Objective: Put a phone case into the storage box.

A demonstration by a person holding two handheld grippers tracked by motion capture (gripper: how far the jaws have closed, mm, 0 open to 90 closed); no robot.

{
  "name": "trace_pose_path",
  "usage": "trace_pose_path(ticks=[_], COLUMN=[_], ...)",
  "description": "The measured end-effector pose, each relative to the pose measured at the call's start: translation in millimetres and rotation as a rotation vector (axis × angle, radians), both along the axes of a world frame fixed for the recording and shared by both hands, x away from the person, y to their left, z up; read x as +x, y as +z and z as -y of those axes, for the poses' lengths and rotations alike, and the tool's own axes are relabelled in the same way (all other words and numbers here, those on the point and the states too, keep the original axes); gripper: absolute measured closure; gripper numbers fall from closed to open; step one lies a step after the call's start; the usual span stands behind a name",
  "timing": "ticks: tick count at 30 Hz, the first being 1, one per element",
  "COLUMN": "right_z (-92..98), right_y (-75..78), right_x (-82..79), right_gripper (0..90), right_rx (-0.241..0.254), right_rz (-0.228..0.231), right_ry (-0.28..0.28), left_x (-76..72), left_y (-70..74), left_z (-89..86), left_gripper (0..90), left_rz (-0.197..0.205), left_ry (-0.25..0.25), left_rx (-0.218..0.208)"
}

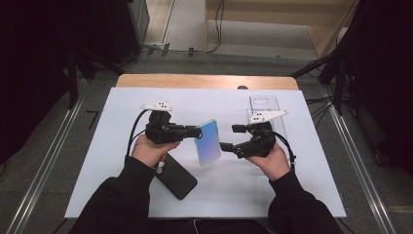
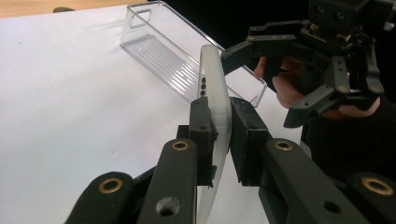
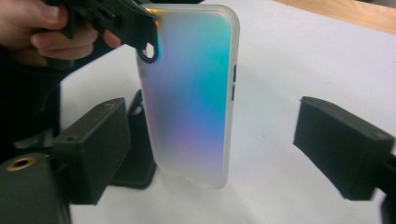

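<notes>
Left gripper (image 1: 195, 132) pinching an iridescent phone case (image 1: 208, 142) by one edge, right gripper (image 1: 225, 138) spread wide beside it; thin grip, likely slipping onto the table (image 1: 112, 146).

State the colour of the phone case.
Iridescent: the phone case shades pink to blue-green, clearest in the right gripper view.

Lighting: even, overhead; surroundings dark. White rectangular table surface (image 1: 122, 146) bright, shadows soft. Iridescent frosted phone case (image 3: 191, 88) sheen slightly soft-focused; near black jaws blurred in gripper views.
</notes>
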State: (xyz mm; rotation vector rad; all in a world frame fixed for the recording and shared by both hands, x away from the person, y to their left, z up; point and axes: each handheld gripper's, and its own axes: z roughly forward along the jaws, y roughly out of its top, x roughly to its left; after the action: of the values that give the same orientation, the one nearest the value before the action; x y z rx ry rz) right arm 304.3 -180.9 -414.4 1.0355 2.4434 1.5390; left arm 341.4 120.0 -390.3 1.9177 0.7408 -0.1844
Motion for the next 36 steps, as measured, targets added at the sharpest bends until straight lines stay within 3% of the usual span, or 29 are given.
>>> trace_pose_path(ticks=[2, 7, 14, 36], right_z=[-2.1, -8.0, -13.8, -42.6], right_y=[-0.5, 0.6, 0.3, -3.8], right_x=[-1.1, -3.8, -5.7, -9.5], right_gripper=[1.5, 4.1, 4.1, 4.1], right_rx=[-0.017, -0.047, -0.043, -0.068], right_rz=[0.016, 0.020, 0.034, 0.035], right_ry=[-0.031, -0.101, -0.156, -0.218], left_x=[-0.7, -1.4, -2.8, -9.8], left_y=[-0.2, -0.5, -2.1, -1.2], left_z=[1.7, 5.2, 12.6, 22.8], left_gripper=[80.9, 80.9, 80.8, 80.8], left_rz=[0.004, 0.003, -0.006, -0.011], left_ry=[0.016, 0.049, 0.065, 0.139], left_rx=[0.006, 0.002, 0.024, 0.021])
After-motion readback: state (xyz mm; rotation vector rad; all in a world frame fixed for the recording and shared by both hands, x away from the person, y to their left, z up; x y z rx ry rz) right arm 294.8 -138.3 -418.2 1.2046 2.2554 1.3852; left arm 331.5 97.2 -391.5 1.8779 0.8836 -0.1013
